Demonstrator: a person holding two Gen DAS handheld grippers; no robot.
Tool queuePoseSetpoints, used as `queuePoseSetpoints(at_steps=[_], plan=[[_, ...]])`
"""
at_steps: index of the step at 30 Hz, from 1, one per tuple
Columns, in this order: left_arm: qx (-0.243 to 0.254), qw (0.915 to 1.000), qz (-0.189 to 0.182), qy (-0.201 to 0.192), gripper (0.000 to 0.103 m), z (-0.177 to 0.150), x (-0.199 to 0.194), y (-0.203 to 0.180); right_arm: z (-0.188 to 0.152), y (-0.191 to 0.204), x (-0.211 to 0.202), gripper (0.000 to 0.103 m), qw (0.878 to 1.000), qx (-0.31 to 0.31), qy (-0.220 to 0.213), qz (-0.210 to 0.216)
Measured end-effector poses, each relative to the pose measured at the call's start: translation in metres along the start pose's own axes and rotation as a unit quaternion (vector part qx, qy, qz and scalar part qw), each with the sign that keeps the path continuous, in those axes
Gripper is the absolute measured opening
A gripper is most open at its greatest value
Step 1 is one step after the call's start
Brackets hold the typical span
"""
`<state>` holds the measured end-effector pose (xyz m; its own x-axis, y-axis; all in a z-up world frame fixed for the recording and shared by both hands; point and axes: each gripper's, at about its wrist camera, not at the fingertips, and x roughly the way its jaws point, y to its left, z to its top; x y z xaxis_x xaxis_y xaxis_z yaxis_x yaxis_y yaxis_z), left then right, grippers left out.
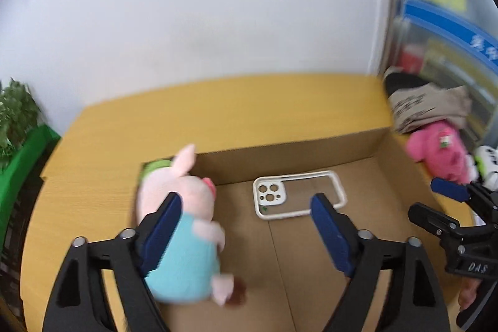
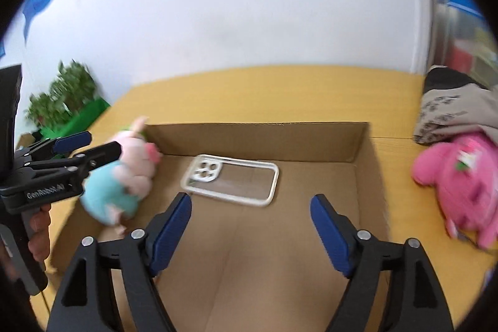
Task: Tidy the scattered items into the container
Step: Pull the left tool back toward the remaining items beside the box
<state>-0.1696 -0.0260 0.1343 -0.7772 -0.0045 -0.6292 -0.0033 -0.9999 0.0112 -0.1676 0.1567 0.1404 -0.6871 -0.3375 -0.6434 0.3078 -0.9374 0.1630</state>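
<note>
An open cardboard box (image 1: 280, 157) (image 2: 249, 142) stands on the yellow table (image 1: 218, 108). A white-rimmed clear phone case (image 1: 267, 195) (image 2: 204, 171) lies flat on the box floor near its far wall. A pink pig plush in a teal shirt (image 1: 186, 257) (image 2: 124, 185) is blurred at the box's left side, right beside the left finger of my left gripper (image 1: 246, 223). That gripper is open above the box; its right finger is well clear of the pig. My right gripper (image 2: 250, 207) is open over the box floor with nothing between its fingers.
A bright pink plush (image 1: 435, 151) (image 2: 460, 192) lies on the table right of the box, under a grey printed cloth (image 1: 426, 108) (image 2: 451, 114). A green plant (image 1: 15, 114) (image 2: 65, 95) stands off the table's left end. A white wall is behind.
</note>
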Motion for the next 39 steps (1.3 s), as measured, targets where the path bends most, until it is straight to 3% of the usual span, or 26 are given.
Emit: queuePoseSetpoints(at_steps=[3, 7, 12, 15, 27, 39], plan=[[-0.008, 0.9985, -0.003, -0.053, 0.100, -0.023, -0.058, 0.001, -0.027, 0.019, -0.043, 0.079, 1.000, -0.006, -0.021, -0.018], [-0.012, 0.9961, 0.002, -0.088, 0.101, -0.059, -0.109, -0.014, -0.045, 0.032, -0.071, 0.079, 0.997, -0.036, -0.034, -0.052], [-0.020, 0.9957, 0.019, -0.088, 0.101, -0.097, -0.138, -0.017, -0.066, 0.044, -0.096, 0.079, 0.995, -0.062, -0.048, -0.062], [-0.038, 0.9949, 0.001, -0.093, 0.103, -0.119, -0.162, -0.020, -0.079, 0.059, -0.106, 0.079, 0.992, -0.091, -0.055, -0.071], [-0.036, 0.9957, 0.001, -0.085, 0.103, -0.147, -0.179, -0.032, -0.106, 0.062, -0.123, 0.079, 0.993, -0.094, -0.037, -0.064], [-0.041, 0.9960, 0.004, -0.080, 0.103, -0.152, -0.178, -0.033, -0.115, 0.065, -0.120, 0.079, 0.994, -0.091, -0.026, -0.058]])
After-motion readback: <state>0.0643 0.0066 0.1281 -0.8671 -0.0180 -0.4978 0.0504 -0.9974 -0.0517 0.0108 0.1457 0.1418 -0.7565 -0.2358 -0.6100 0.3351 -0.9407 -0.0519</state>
